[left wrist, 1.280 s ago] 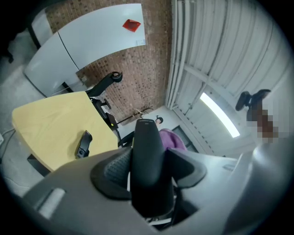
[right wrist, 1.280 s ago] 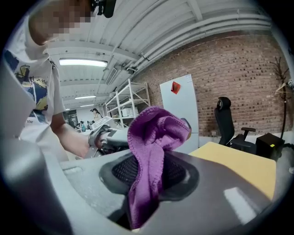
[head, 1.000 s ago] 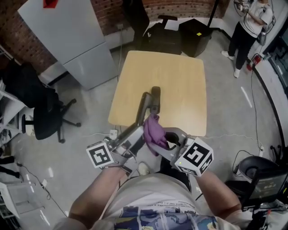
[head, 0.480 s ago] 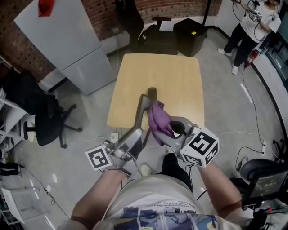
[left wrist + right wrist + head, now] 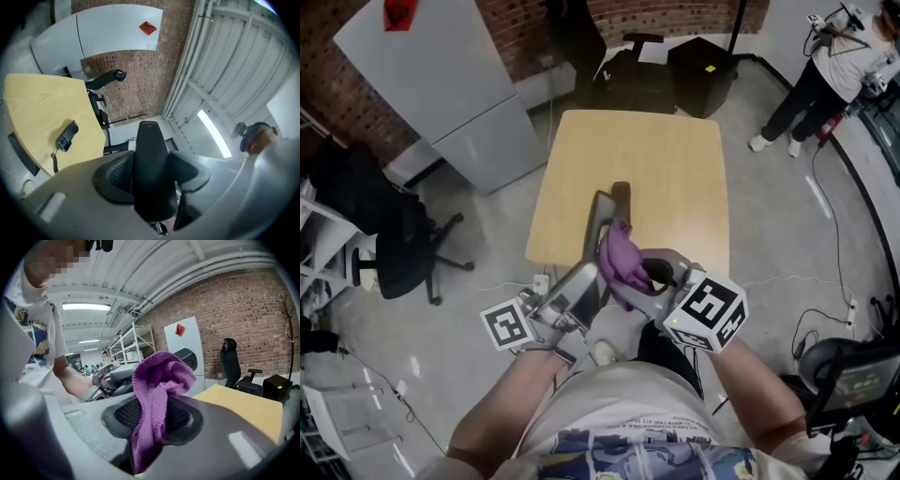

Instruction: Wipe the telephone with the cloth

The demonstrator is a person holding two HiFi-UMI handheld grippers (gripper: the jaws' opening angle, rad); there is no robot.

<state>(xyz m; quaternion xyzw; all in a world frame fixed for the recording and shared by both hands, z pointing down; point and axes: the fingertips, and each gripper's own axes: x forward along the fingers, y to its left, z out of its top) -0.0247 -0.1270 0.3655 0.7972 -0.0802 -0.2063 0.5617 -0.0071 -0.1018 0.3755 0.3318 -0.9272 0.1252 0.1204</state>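
Square light-wood table (image 5: 675, 169) noted on the grey concrete floor (image 5: 487, 309). Tall grey cabinet (image 5: 450, 84) recorded to its left, near the brick wall (image 5: 661, 11); a red tag (image 5: 398, 13) is seen at the cabinet's top. Black office chair (image 5: 403, 258) observed well left of the table. Black cases (image 5: 675, 75) are set just behind the table's far edge. A person (image 5: 825, 75) is seen standing at upper right, well apart from the table. Thin cable (image 5: 834, 239) is trailed over the floor at right. Monitor (image 5: 858, 380) noted at lower right. White shelving (image 5: 133, 345) and a lit ceiling strip (image 5: 86, 306) logged in the right gripper view.
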